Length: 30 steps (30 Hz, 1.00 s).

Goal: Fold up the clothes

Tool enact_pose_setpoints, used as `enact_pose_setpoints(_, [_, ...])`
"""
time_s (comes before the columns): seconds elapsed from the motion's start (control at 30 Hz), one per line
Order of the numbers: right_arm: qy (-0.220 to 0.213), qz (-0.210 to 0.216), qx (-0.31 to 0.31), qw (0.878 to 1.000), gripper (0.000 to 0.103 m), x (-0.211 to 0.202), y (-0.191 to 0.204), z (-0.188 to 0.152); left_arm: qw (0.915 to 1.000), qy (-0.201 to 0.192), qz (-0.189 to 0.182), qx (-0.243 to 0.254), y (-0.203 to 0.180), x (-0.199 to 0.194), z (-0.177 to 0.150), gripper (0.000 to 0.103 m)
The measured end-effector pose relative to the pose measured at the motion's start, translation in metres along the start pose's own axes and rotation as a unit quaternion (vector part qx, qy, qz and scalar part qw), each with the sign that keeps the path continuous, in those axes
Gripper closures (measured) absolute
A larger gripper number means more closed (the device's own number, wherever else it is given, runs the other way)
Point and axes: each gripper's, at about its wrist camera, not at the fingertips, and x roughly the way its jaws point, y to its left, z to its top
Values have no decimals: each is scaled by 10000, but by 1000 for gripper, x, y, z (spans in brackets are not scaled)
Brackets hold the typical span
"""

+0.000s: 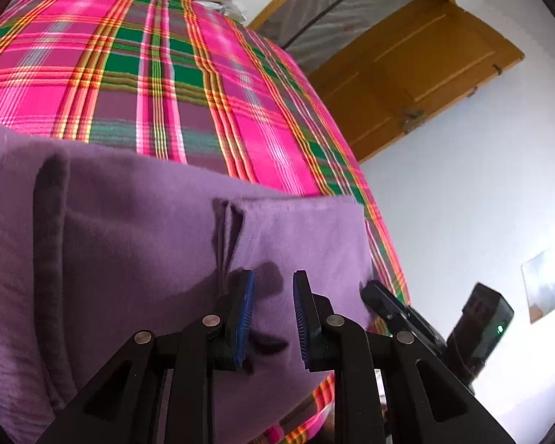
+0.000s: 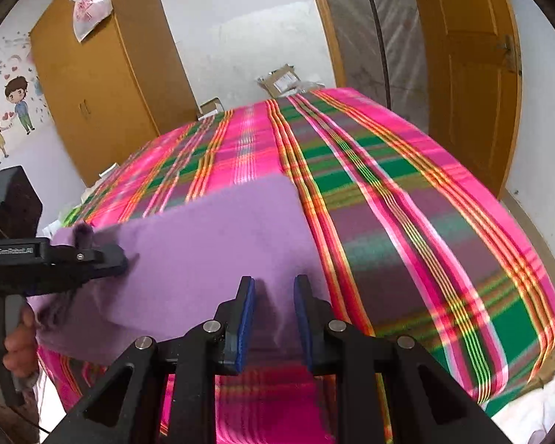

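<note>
While the purple cloth lies folded on the bed, both grippers hover. Left gripper and right gripper gape narrowly, empty.

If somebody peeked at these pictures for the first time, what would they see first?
First, the bright pink, green and purple plaid blanket covering the whole bed. Next, the soft purple cloth lying on its near end, with the open left gripper and open right gripper right over it. A cartoon boy-and-girl sticker is on the far wall.

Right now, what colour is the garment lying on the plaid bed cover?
Purple, a soft lilac. The garment shows best in the right wrist view, on the pink and green plaid cover.
</note>
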Motion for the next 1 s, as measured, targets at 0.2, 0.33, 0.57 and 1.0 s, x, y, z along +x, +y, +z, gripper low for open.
enact_pose_setpoints(0.2, [-82, -99, -246, 9996, 82, -8, 3, -9, 10000, 1, -20, 57, 3, -4, -10, 81])
enact_pose_setpoints(0.33, [-162, 3, -157, 9997, 81, -15, 10, -6, 10000, -1, 55, 14, 3, -10, -14, 81])
enact_pose_setpoints(0.57, [-34, -127, -252, 9996, 81, -10, 24, -14, 9997, -5, 143, 178, 4, -20, -30, 81])
enact_pose_setpoints(1.0, [-89, 513, -922, 9944, 81, 16, 111, 1, 9979, -439, 415, 250, 0, -71, -42, 81])
